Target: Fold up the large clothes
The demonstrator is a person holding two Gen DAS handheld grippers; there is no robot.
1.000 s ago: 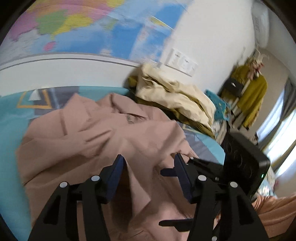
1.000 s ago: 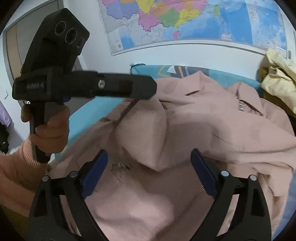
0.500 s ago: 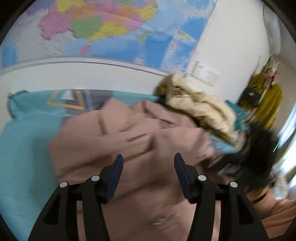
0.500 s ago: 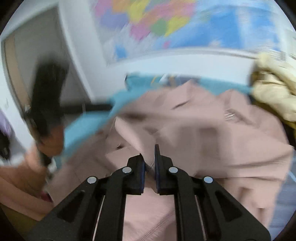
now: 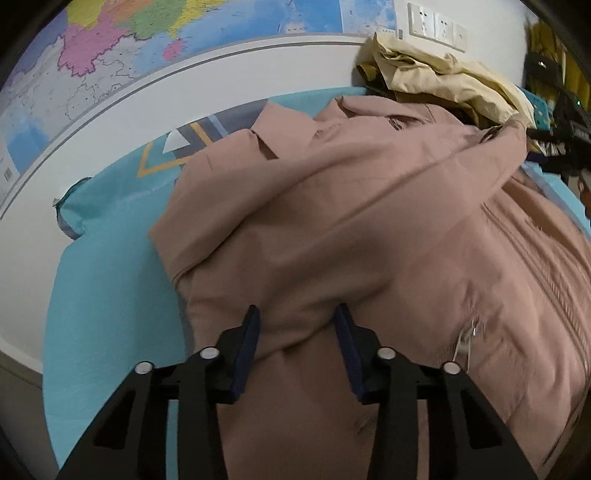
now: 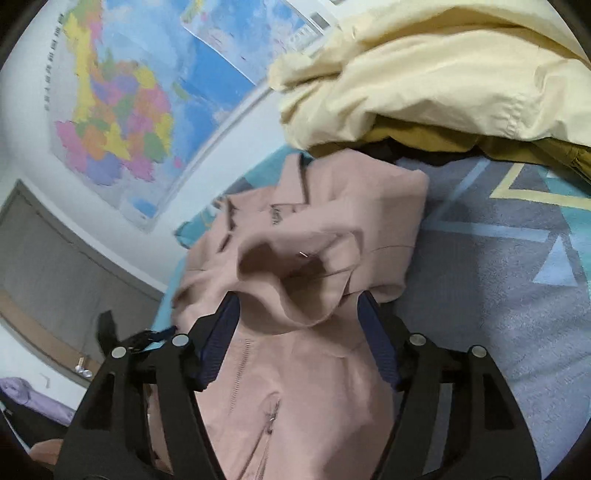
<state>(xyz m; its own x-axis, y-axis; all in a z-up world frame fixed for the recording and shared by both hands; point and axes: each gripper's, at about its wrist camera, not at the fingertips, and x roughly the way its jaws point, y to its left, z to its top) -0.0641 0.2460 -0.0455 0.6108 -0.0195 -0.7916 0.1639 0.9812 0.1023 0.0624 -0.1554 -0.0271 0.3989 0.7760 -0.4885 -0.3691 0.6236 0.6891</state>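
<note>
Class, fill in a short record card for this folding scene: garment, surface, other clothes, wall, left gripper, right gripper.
garment: pink jacket, crumpled, zipper showing, spread on the bed
surface: bed cover, teal with a geometric pattern
other clothes: cream garment heaped over an olive one, at the wall end of the bed
wall: map above a white band
left gripper: jaws just closing, a ridge of jacket between the pads
right gripper: jaws just opening, a fold of jacket between them, not pinched

Dusty pink jacket [image 5: 369, 206], cream garment [image 6: 436, 74], turquoise geometric bedsheet [image 5: 110, 280], multicoloured wall map [image 6: 122, 122]
</note>
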